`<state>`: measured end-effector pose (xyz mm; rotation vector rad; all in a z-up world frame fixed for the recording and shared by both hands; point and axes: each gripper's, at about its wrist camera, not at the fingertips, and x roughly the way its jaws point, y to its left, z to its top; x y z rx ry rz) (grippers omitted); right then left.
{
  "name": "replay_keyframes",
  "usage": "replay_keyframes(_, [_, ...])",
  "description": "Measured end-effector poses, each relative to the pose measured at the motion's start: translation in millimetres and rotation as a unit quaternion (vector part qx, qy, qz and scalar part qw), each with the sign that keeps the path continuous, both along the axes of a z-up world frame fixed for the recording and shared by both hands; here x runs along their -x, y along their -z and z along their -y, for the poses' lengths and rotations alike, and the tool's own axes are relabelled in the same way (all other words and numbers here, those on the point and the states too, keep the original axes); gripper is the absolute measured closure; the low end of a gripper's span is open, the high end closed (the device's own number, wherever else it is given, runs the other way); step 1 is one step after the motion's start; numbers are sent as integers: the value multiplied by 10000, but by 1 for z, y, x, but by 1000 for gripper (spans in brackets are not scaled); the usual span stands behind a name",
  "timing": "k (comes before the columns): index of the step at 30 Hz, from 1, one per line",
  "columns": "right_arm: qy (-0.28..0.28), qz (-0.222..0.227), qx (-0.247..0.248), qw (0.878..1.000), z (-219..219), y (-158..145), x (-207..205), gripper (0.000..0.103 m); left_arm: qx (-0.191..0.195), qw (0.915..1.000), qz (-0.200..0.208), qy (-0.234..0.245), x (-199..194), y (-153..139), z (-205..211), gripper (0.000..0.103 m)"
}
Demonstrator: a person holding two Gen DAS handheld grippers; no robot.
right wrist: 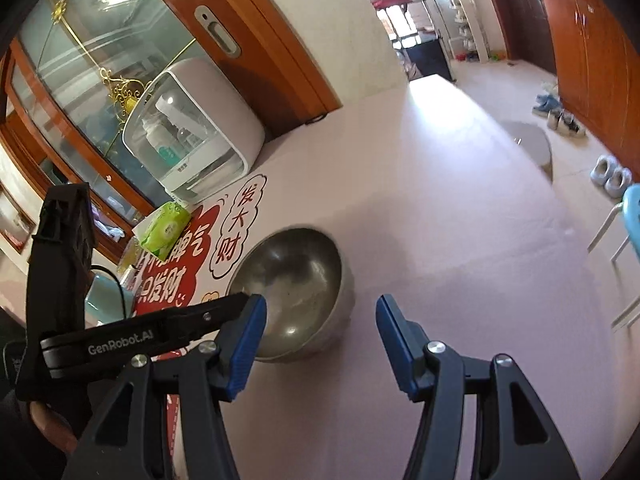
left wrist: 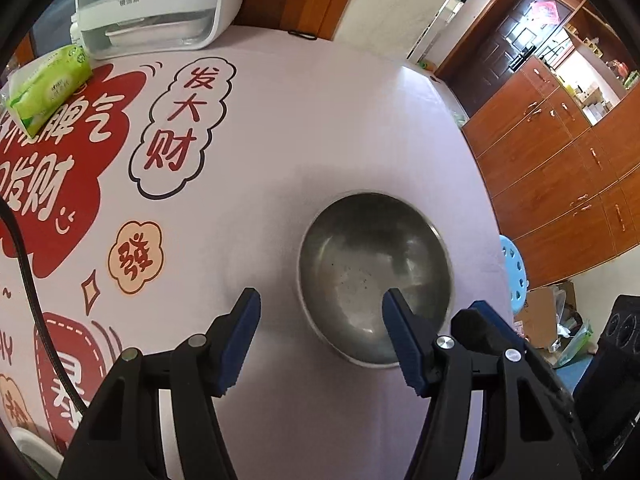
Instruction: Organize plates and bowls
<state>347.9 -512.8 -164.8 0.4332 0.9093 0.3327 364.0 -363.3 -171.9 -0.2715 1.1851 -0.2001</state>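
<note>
The round, dull-grey stainless steel bowl (left wrist: pixel 374 280) stands upright and empty on the pale pink surface (left wrist: pixel 320 120), to the right of its red-and-white printed lettering and nearer the right-hand edge than the middle. The left gripper (left wrist: pixel 320 312) hangs over the bowl's near-left rim with its blue-padded fingers (left wrist: pixel 404 340) parted and nothing between them; one finger sits in line with the bowl's hollow, the other outside the wall. The right gripper (right wrist: pixel 320 320) is likewise open and empty, just beside the bowl on its right. The step in hand appears to be a rim grasp: bring one finger inside and one outside the wall, seat the pads low on the rim, then close squarely, since polished steel is likely to slip under a shallow pinch. One gripper should suffice; the two are close together and could collide. Open room lies ahead and to the right across the bare surface. To the far left stand a green tissue pack (left wrist: pixel 48 84) and a white cabinet with a clear door (left wrist: pixel 160 8), well apart from the bowl. Keep lifts away from the right-hand edge, beyond which the floor drops off
</note>
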Motion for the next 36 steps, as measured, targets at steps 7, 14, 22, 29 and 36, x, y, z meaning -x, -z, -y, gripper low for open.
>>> replay_keyframes(7, [-18,-175,-137,9998,-3,19,-6,46,101,9998,-168,21,-4,15,4,48])
replay_keyframes(14, [133,-334,-251,9990,4,32,-7,47,125,9996,-221,81,-2,22,10,59])
replay_keyframes(22, [87,-299,-369,9988,4,33,-8,55,49,9993,-351,96,0,26,16,70])
replay_keyframes(29, [13,-378,-440,9983,2,34,-4,75,-42,9991,-393,162,3,26,19,78])
replay_keyframes(36, [87,-525,-397,9978,5,37,0,87,-5,9991,-421,78,8,25,13,88])
